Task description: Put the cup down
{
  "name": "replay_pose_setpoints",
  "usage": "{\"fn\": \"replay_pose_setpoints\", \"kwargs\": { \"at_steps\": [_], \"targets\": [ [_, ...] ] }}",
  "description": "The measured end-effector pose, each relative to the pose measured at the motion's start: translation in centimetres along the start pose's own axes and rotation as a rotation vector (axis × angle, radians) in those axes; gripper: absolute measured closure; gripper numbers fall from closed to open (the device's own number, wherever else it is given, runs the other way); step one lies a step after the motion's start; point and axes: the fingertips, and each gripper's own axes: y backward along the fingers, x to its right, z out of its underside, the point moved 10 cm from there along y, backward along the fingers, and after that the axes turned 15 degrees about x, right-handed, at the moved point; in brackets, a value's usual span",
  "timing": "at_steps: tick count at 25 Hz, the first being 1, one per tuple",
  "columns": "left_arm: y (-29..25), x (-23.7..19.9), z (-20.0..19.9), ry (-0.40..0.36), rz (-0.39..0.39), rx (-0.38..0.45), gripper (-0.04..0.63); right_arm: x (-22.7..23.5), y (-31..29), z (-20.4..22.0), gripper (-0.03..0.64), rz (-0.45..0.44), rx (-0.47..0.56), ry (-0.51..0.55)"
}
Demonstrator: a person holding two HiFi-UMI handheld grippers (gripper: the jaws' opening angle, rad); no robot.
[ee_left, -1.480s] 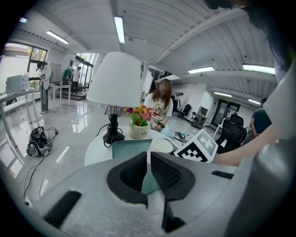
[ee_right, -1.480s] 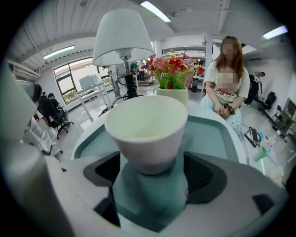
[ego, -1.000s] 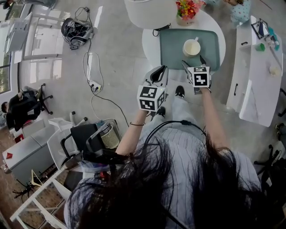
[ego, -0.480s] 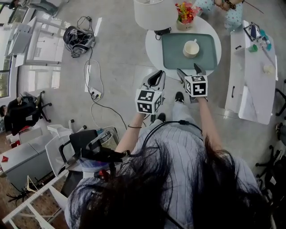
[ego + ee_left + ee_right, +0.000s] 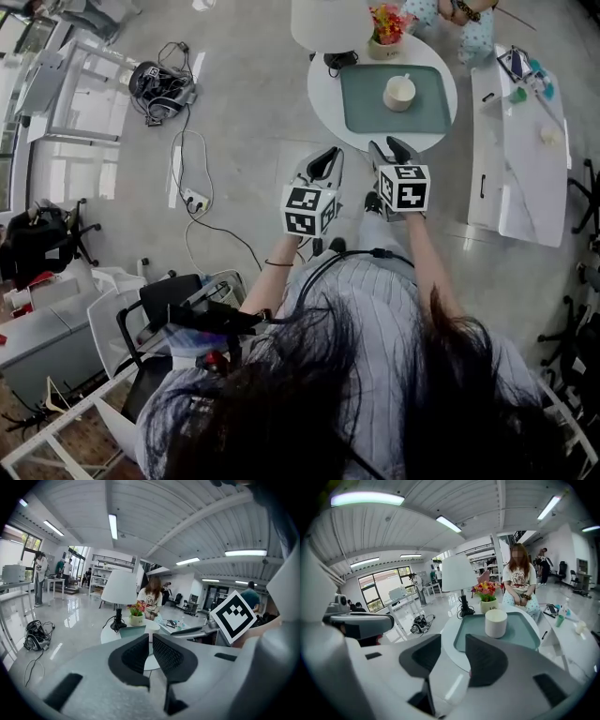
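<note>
Well, the cup [image 5: 399,92] stands on the teal tray [image 5: 436,114] atop the round table [image 5: 323,94] (its far edge hidden behind a lampshade [image 5: 328,19]), well apart from both claws. The right gripper [image 5: 387,148] hangs half-spread, its jaws just closing on nothing; the left gripper [image 5: 323,161] is pressed to a thin slit, empty

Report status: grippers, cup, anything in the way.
Both empty: left gripper all but shut, right gripper open, jaws just been closing. White cup upright on green tray, round table, clear of both. Nothing between grippers and cup.
</note>
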Motion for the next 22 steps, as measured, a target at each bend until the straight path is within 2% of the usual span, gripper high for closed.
{"fn": "replay_pose_setpoints", "kwargs": {
  "at_steps": [7, 14, 22],
  "targets": [
    [5.2, 0.6, 1.0, 0.012, 0.019, 0.017, 0.558, -4.2, 4.0, 1.2, 0.495, 0.027, 0.031, 0.015],
    [10.3, 0.6, 2.0, 0.030, 0.043, 0.000, 0.558, -8.5, 7.2, 2.3, 0.509, 0.047, 0.030, 0.022],
    [12.1, 2.2, 2.7, 0.037, 0.072, -0.011, 0.558, -9.8, 10.2, 3.2, 0.523, 0.049, 0.014, 0.027]
  ]
}}
